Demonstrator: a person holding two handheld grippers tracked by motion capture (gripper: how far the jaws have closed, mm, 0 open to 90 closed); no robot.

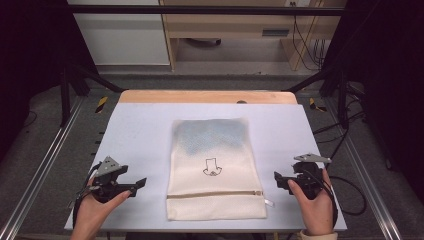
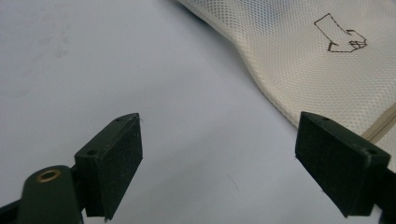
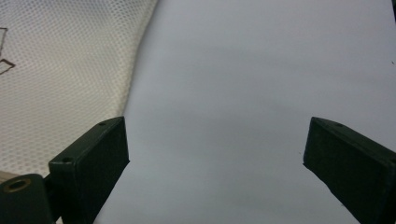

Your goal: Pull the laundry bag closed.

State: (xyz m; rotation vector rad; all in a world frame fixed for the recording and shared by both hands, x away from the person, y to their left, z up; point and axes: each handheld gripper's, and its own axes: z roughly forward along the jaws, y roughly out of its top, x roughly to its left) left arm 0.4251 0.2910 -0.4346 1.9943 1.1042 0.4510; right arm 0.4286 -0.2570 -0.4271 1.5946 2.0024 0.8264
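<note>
A cream mesh bag lies flat in the middle of a pale worktop, its zip running across near the person's edge and a small outline drawing at its centre. The left claw sits on the worktop to the left of the bag, near its lower corner but apart from it, jaws pointing toward the bag and spread wide with nothing between them. The right claw sits to the right of the bag, also clear of it, jaws wide apart and empty. Each hand rests low on the worktop.
</note>
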